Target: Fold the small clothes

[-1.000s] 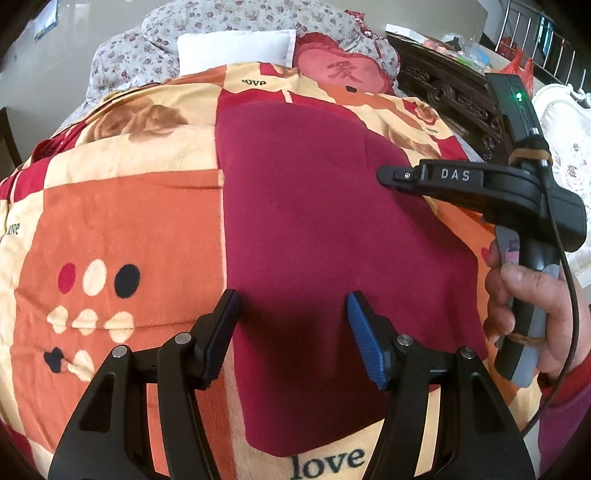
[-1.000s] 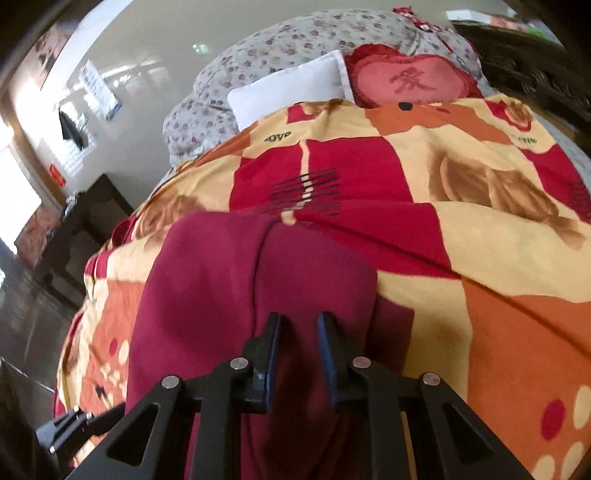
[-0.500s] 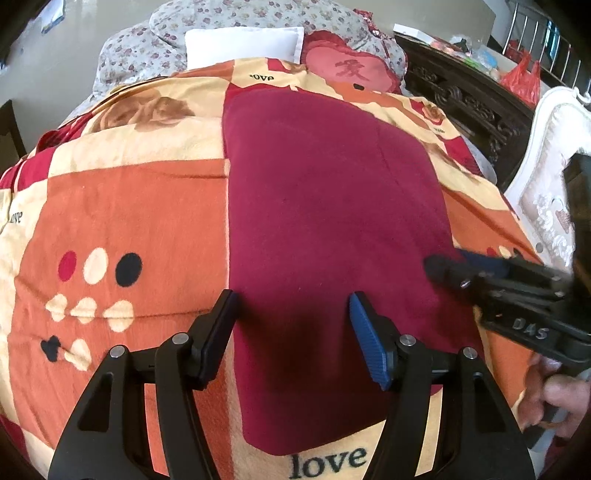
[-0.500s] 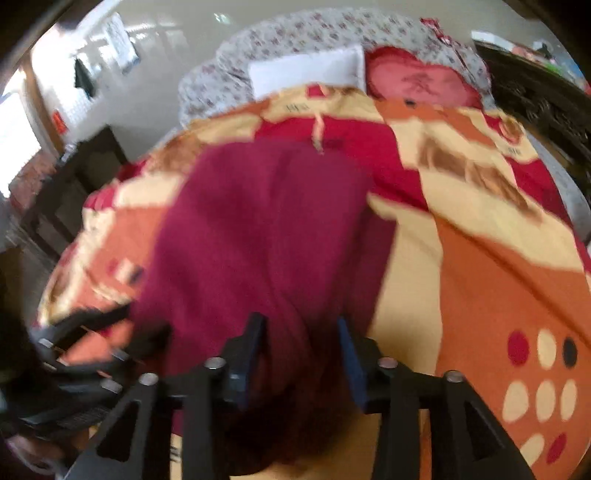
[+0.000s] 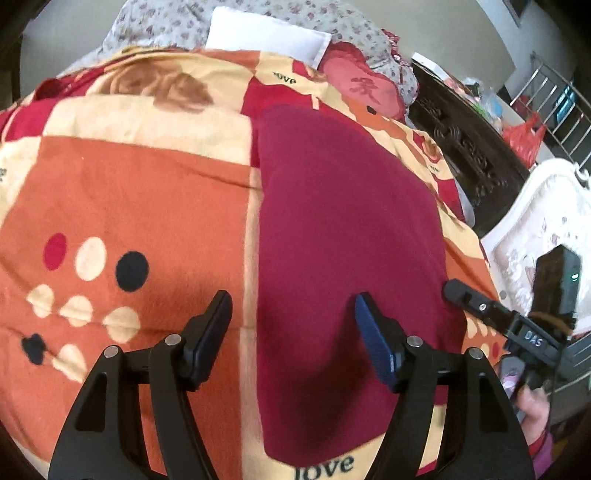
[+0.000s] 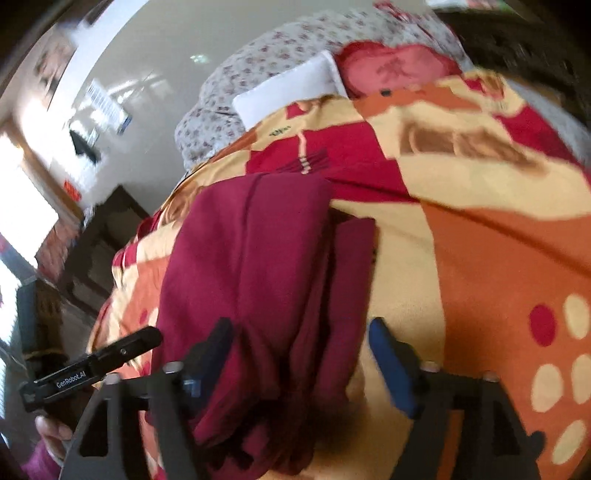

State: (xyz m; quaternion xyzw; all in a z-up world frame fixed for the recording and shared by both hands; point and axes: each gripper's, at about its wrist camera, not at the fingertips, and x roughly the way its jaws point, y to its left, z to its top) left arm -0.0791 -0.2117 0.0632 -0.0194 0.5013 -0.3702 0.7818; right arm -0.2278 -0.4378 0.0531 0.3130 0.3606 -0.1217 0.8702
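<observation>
Both jaws opening, the left gripper (image 5: 291, 328) holds nothing and the right gripper (image 6: 301, 354) lets the folded garment (image 5: 347, 236) settle on the bed (image 5: 140, 192).

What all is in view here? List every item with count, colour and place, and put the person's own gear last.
garment: one, maroon, folded lengthwise on the blanket, its near end between the right gripper's jaws.
blanket: one, orange, cream and red patchwork, covering the bed.
white pillow: one, at the head of the bed.
red cushion: one, beside the white pillow.
floral bedding: grey-white, behind the pillows.
dark carved furniture: one, right of the bed.
red plastic bag: one, far right.
left gripper: black with blue pads, opening, nothing held.
right gripper: black with blue pads, opening, pads off the cloth.
hand: one, on the right gripper's handle.
</observation>
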